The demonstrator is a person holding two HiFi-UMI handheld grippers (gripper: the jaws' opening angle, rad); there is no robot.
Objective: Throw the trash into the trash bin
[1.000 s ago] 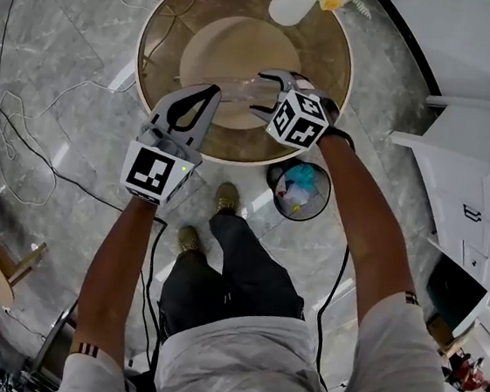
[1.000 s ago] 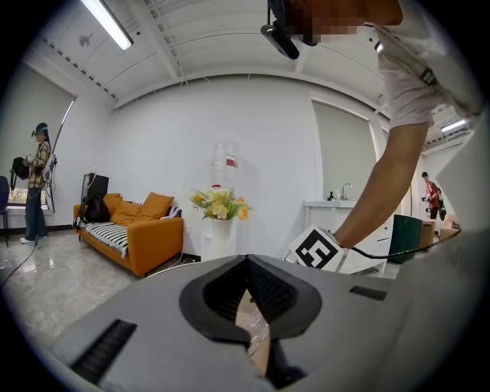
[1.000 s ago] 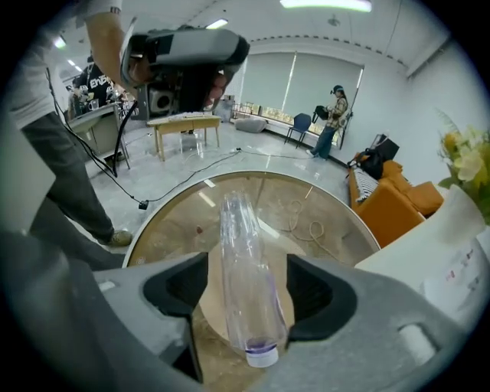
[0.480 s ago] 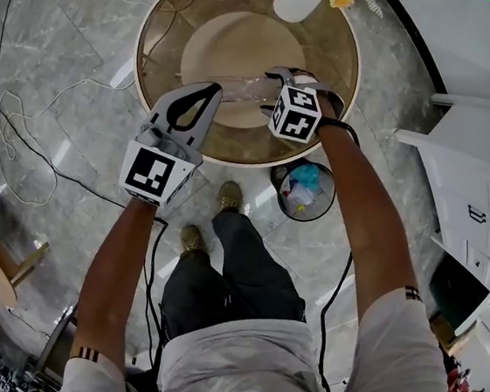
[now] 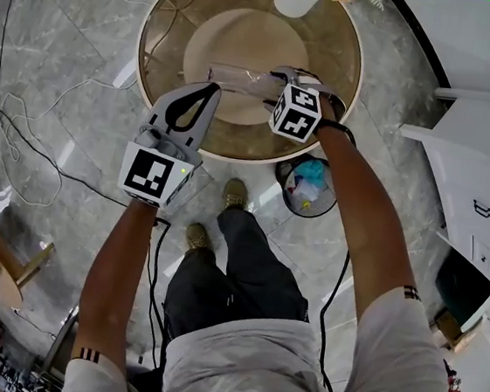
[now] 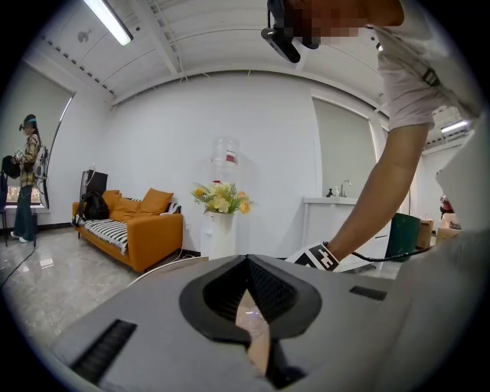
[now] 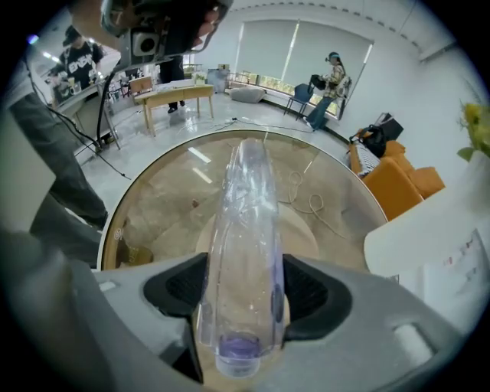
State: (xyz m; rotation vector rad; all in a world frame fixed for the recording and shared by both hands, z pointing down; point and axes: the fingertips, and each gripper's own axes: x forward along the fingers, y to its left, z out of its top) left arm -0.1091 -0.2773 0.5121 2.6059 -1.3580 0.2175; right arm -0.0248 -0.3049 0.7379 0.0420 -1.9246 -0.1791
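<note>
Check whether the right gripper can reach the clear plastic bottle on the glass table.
Likely yes: the right gripper has the clear plastic bottle between its jaws, which have just been closing onto its sides.

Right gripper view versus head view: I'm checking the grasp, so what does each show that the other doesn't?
Only the right gripper view: the purple cap, and pads touching the clear bottle on both sides, the jaws having just been closing on it. Only the head view: the trash bin on the floor and the left gripper, jaws together. Both: the right gripper at the clear bottle lying on the round glass table.
</note>
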